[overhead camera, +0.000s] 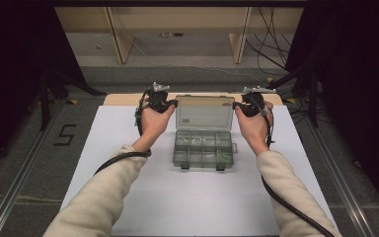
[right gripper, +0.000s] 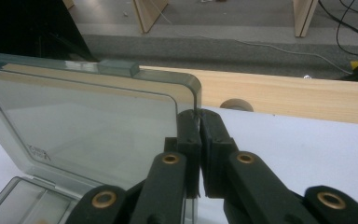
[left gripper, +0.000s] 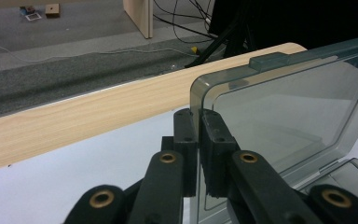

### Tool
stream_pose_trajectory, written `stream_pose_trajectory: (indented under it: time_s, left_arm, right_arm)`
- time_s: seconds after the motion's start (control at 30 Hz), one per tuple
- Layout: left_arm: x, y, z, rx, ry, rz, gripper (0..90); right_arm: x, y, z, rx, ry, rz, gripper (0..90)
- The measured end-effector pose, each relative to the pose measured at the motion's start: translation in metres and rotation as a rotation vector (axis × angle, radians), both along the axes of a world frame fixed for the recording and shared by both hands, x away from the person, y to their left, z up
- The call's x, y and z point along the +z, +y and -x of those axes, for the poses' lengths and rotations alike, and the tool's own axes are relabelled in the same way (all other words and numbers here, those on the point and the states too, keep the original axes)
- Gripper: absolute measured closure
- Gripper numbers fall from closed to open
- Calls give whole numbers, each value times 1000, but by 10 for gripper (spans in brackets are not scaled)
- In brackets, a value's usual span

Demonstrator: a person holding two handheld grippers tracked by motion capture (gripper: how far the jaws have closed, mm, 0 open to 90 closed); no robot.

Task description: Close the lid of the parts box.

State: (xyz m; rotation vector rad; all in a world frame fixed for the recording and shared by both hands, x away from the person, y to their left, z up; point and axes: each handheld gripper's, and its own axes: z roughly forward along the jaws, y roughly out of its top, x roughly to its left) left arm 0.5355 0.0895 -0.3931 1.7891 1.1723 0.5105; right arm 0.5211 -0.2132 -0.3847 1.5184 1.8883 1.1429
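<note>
A clear smoky plastic compartment box (overhead camera: 203, 148) lies on the white sheet, its hinged lid (overhead camera: 205, 112) raised upright at the far side. My left gripper (overhead camera: 174, 103) is shut on the lid's left edge; in the left gripper view its jaws (left gripper: 198, 114) pinch the lid (left gripper: 289, 107) near the top corner. My right gripper (overhead camera: 236, 105) is shut on the lid's right edge, and in the right gripper view its jaws (right gripper: 196, 114) clamp the rim of the lid (right gripper: 98, 121) just below the rounded corner. A small green item (overhead camera: 223, 158) lies in a front right compartment.
The white sheet (overhead camera: 192, 197) covers a wooden table whose far edge (overhead camera: 123, 98) shows behind the box. A small round disc (right gripper: 233, 105) rests by that edge. Beyond lie grey floor, wooden legs (overhead camera: 118, 34) and cables (overhead camera: 271, 44).
</note>
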Motion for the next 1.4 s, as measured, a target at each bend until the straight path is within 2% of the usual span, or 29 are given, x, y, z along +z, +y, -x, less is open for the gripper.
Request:
stream_pose_trajectory:
  time_s: [0.23, 0.3, 0.37, 0.47, 0.5, 0.6, 0.63, 0.7, 0.73, 0.8, 0.87, 0.97, 1.03, 1.07, 1.4]
  left_arm:
    - [0, 1, 6, -1, -15, -6, 858]
    - [0, 0, 7, -1, -22, 10, 859]
    - [0, 2, 9, -10, -24, -7, 859]
    - [0, 0, 13, -3, -35, -2, 860]
    - [1, 1, 14, -10, -38, -21, 860]
    - [0, 1, 16, -9, -44, -9, 860]
    - [0, 1, 17, -11, -42, -16, 860]
    - [1, 2, 18, -16, -47, -23, 860]
    - [0, 1, 19, -13, -50, -11, 860]
    - [0, 3, 21, -22, -52, -21, 861]
    - [0, 2, 22, -20, -55, -8, 860]
    - [0, 3, 25, -27, -60, -21, 860]
    - [-1, 2, 26, -22, -66, -11, 860]
    - [-1, 3, 27, -26, -65, -19, 860]
    - [-2, 3, 33, -29, -84, -24, 860]
  right_arm:
    - [0, -1, 6, 7, -13, 3, 883]
    - [0, -1, 8, 10, -16, 3, 883]
    - [1, -1, 10, 9, -11, 4, 883]
    - [1, -1, 12, 16, -19, 12, 883]
    - [2, 0, 13, 8, -12, 7, 883]
    - [2, -1, 15, 22, -27, 15, 883]
    - [2, 1, 17, 4, -12, -2, 883]
    - [2, -1, 19, 18, -25, 15, 883]
    - [2, -1, 20, 17, -24, 16, 883]
    - [2, -1, 22, 19, -28, 15, 884]
    - [1, -1, 23, 21, -37, 19, 884]
    - [1, -1, 26, 24, -38, 22, 883]
    - [1, -1, 27, 29, -53, 22, 883]
    - [1, -1, 28, 26, -38, 18, 883]
    - [0, -1, 34, 36, -64, 29, 884]
